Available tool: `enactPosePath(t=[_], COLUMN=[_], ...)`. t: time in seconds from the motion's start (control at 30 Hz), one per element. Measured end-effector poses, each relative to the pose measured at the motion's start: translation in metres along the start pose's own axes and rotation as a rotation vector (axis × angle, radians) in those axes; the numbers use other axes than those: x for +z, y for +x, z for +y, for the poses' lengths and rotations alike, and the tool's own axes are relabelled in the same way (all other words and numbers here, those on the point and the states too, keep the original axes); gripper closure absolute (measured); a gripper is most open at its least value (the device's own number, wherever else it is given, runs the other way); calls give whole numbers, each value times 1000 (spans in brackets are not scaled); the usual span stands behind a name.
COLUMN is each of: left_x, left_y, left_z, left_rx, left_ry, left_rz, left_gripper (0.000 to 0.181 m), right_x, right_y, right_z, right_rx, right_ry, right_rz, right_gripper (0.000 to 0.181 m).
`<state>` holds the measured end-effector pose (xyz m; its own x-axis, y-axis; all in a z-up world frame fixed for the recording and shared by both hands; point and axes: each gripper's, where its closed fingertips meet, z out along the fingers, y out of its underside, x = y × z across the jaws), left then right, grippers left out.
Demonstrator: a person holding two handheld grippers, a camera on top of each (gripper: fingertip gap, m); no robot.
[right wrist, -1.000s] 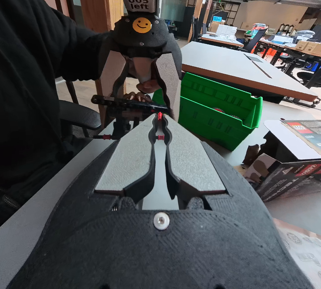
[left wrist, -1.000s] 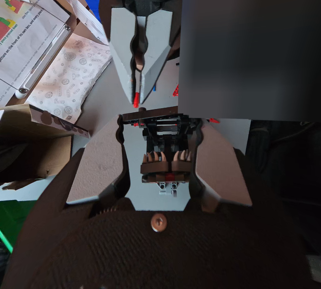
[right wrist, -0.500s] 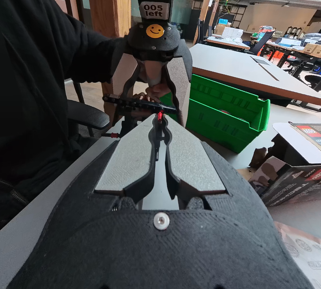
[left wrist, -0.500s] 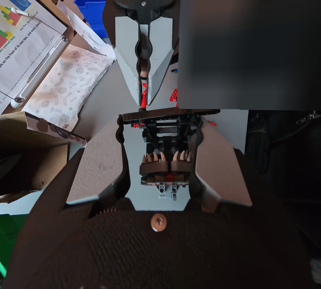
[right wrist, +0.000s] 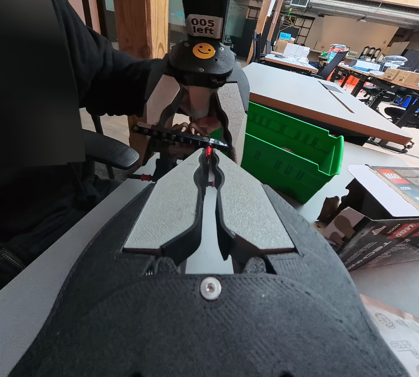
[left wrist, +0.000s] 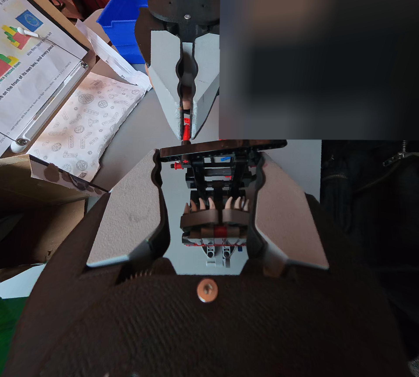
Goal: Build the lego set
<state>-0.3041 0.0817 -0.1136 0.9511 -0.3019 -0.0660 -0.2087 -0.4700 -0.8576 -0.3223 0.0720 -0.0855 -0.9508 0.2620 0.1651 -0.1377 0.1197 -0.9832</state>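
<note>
Two grippers meet at your partly built black lego model [left wrist: 217,175], which you hold above the grey table [left wrist: 136,139] between the left gripper's [left wrist: 209,157] widely spread fingers, both pressing its sides. Its long black beam [right wrist: 179,137] runs crosswise to that gripper at the fingertips; the brown toothed jaw section [left wrist: 215,214] points back toward the left wrist camera. Your right gripper [right wrist: 208,153] has its jaws nearly closed, pinching a small red lego pin [right wrist: 208,150] that stands lengthwise along the fingers, its tip at the beam's edge near one end.

Beyond the model, the green plastic bin [right wrist: 290,153] shows something dark and round inside, too hidden to name. A blue plastic bin [left wrist: 122,17] sits behind the right gripper, contents out of sight. The opened cardboard lego box [right wrist: 385,218] lies near the green bin, beside a printed paper parts bag [left wrist: 90,121].
</note>
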Motion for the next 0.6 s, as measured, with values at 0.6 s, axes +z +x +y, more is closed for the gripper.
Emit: enactPosePath(t=[0.6], left_x=[1], left_y=[-5], left_z=[1], left_rx=[-27], left_ry=[-17], left_rz=[-20], left_gripper=[98], right_x=[0], right_y=[4], right_z=[2], right_rx=[138], right_ry=[-5], right_rz=[-9], right_gripper=[180])
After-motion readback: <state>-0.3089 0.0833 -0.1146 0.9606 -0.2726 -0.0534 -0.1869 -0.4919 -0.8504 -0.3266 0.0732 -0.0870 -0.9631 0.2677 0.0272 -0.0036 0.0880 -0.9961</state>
